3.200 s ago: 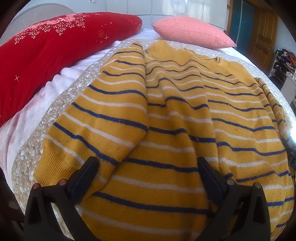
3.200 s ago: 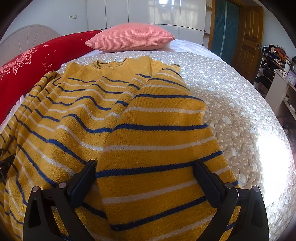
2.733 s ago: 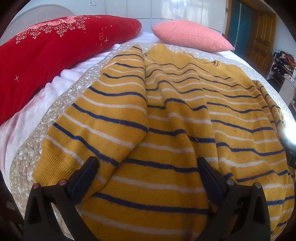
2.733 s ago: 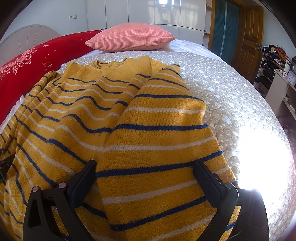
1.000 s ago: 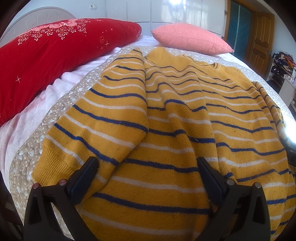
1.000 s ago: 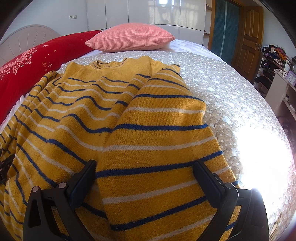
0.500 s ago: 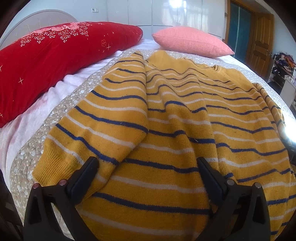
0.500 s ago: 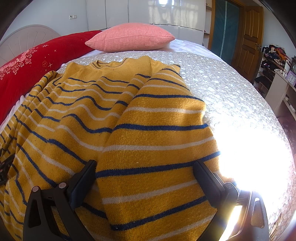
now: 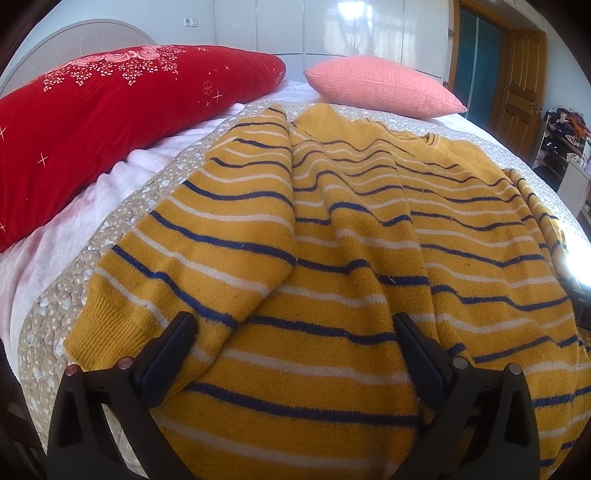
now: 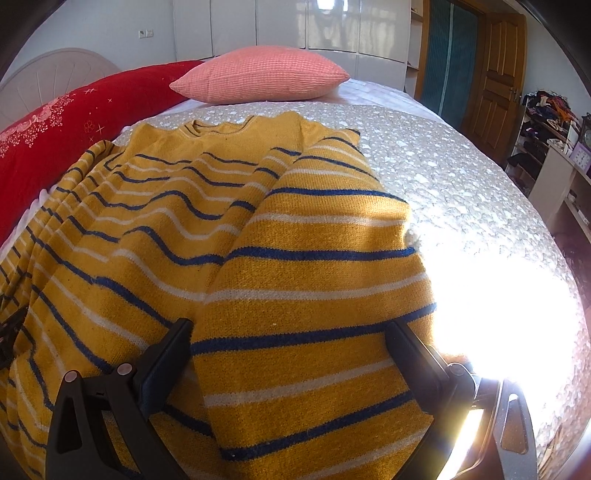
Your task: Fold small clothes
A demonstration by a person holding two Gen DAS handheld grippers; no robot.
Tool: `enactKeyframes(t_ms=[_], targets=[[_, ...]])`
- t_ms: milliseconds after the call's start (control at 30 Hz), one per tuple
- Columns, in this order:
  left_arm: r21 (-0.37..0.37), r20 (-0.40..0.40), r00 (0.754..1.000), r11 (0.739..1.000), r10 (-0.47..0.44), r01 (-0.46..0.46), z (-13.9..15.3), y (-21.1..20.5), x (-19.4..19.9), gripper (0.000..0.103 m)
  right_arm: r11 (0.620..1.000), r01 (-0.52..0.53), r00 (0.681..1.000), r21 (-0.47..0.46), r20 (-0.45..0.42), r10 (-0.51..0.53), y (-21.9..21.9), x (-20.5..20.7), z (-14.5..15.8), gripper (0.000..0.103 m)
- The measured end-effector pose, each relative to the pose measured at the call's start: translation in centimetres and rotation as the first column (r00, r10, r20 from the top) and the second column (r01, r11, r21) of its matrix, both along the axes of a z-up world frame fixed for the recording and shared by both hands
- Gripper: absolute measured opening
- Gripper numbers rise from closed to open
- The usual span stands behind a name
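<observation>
The mustard, navy-and-white-striped sweater (image 9: pixel 351 258) is fuzzy matt knit; the beige quilted bedspread (image 10: pixel 461 192) looks softly puckered; wardrobe doors (image 10: pixel 332 22) gleam glossy.

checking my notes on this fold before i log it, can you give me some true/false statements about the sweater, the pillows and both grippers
1. The sweater is yellow with blue and white stripes. True.
2. Both sleeves are folded in over the body. True.
3. The left gripper is clamped shut on the hem. False: its jaws stand wide apart over the sweater.
4. The pink pillow lies on top of the sweater. False: it sits beyond the collar, apart from it.
5. The right gripper is open. True.
6. The red pillow is plain. False: it bears a floral pattern.
</observation>
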State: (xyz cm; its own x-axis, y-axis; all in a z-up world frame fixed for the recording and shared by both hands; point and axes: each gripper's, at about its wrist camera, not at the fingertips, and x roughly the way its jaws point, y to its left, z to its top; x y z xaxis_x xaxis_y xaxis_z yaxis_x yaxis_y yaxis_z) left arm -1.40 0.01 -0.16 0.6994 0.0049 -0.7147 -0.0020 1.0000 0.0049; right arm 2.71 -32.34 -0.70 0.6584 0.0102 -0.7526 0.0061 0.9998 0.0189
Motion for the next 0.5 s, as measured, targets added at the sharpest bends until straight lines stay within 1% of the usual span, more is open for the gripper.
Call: enactKeyframes(t_ms=[67,133,200,233,300,333,367,433,467,500], targets=[[-0.018,-0.005,1.000,1.000,-0.001,0.001,0.0,0.2,0.0,0.103,1.000,0.000,1.000,0.016,-0.001,0.000,-0.3,-0.1,0.0,0.103],[-0.023,-0.003,1.000,1.000,-0.002,0.002,0.0,0.2,0.0,0.103,1.000,-0.001,1.000,0.011,-0.002,0.001,-0.2,-0.1,0.0,0.103],[-0.037,-0.003,1.000,0.999,-0.005,0.004,0.0,0.4,0.0,0.103,1.000,-0.001,1.000,0.030,-0.020,0.001,-0.4,0.0,0.2,0.103],[-0.039,-0.002,1.000,0.999,-0.006,0.005,0.0,0.4,0.0,0.103,0.998,-0.002,0.999,0.059,-0.045,0.004,-0.7,0.1,0.4,0.103],[-0.039,-0.001,1.000,0.999,-0.007,0.007,0.0,0.4,-0.1,0.103,0.987,-0.002,0.996,0.163,-0.083,0.015,-1.3,0.0,1.0,0.103],[-0.039,0.000,1.000,0.999,-0.007,0.007,0.0,0.4,-0.1,0.103,0.969,0.006,0.996,0.246,-0.088,0.016,-1.8,-0.2,1.3,0.103],[-0.039,-0.001,1.000,0.999,-0.007,0.007,0.0,0.4,-0.1,0.103,0.942,0.022,0.996,0.335,-0.084,0.007,-2.3,-0.6,1.5,0.103],[-0.039,-0.001,1.000,0.999,-0.007,0.007,0.0,0.4,-0.1,0.103,0.851,0.073,0.997,0.520,-0.068,-0.044,-3.8,-1.2,1.3,0.103],[-0.039,0.000,1.000,0.999,-0.007,0.007,0.0,0.4,-0.1,0.103,0.804,0.115,0.993,0.583,-0.069,-0.092,-4.5,-1.4,1.1,0.103],[-0.039,0.000,1.000,0.999,-0.007,0.006,0.0,0.4,-0.1,0.103,0.771,0.140,0.990,0.621,-0.087,-0.110,-5.0,-1.5,1.1,0.103]])
